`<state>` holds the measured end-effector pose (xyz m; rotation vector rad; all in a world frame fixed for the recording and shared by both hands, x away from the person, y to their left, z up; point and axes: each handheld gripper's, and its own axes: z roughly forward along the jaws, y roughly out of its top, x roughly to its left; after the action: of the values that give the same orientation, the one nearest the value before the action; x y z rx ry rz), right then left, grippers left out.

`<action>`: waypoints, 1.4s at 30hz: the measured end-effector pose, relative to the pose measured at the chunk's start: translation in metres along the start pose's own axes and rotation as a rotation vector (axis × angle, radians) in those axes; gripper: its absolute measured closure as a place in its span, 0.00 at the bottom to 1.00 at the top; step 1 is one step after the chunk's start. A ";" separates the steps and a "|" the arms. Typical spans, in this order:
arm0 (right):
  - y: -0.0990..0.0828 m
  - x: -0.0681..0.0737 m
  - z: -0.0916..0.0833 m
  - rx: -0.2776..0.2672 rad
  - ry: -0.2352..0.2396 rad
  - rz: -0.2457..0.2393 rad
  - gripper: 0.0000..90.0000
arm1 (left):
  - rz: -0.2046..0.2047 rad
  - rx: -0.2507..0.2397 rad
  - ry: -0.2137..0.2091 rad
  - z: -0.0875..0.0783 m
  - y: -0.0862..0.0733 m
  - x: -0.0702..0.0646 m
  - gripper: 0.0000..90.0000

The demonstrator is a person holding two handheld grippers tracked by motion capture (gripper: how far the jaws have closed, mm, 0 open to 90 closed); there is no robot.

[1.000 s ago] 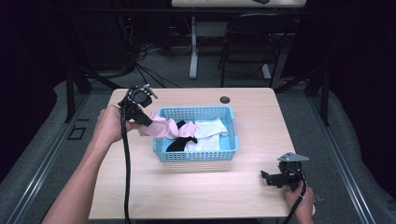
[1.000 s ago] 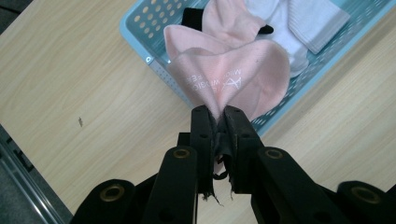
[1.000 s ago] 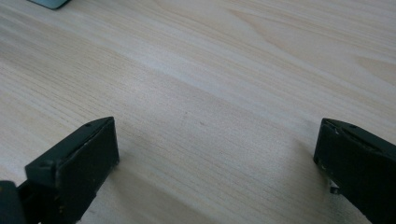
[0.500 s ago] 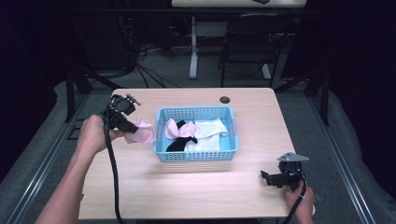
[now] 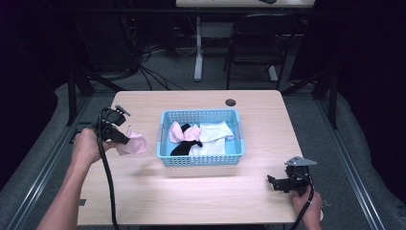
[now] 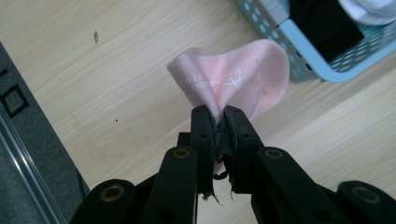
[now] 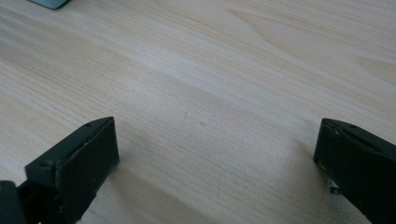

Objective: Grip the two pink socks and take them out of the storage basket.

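While the left gripper [image 6: 217, 112] pinches the pink sock [image 6: 233, 81] left of the basket [image 5: 201, 139], we judge set-down next: lower, release; right gripper [image 7: 215, 154] fingers spread, idle.

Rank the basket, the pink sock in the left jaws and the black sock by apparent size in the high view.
1. Basket, largest by far.
2. Pink sock, hanging from the left gripper.
3. Black sock, though other socks partly cover it, so the last two places are unsure.
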<state>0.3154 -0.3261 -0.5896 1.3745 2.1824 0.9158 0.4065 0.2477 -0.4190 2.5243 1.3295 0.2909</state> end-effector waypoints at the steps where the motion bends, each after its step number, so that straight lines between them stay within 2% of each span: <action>1: 0.000 0.000 0.000 0.000 0.000 0.000 0.00 | -0.006 0.004 0.000 0.003 -0.001 0.002 0.93; 11: 0.000 0.000 0.000 0.000 0.000 0.000 0.00 | -0.078 0.031 0.019 0.032 -0.014 0.020 0.93; 16: 0.000 0.000 0.000 0.000 0.000 0.000 0.00 | -0.121 0.053 0.021 0.056 -0.024 0.031 0.93; 25: 0.000 0.000 0.000 0.000 0.000 0.000 0.00 | -0.164 0.076 0.015 0.083 -0.030 0.037 0.91; 33: 0.000 0.000 0.000 -0.001 0.000 0.000 0.00 | -0.199 0.087 -0.004 0.097 -0.032 0.041 0.90; 34: 0.000 0.000 0.000 0.000 0.000 0.000 0.00 | -0.199 0.087 -0.004 0.097 -0.032 0.041 0.87; 36: 0.000 0.000 0.000 -0.001 -0.001 0.000 0.00 | -0.208 0.085 -0.006 0.098 -0.032 0.041 0.74; 37: 0.000 0.000 0.000 0.000 -0.001 0.000 0.00 | -0.205 0.089 0.001 0.097 -0.031 0.041 0.74; 38: 0.000 0.000 0.000 0.000 -0.002 0.001 0.00 | -0.214 0.080 0.013 0.095 -0.030 0.041 0.55; 42: 0.000 0.000 0.000 0.000 0.000 0.000 0.00 | -0.227 0.057 0.019 0.085 -0.029 0.042 0.35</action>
<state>0.3154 -0.3261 -0.5896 1.3748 2.1823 0.9161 0.4327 0.2857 -0.5069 2.3897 1.6359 0.2322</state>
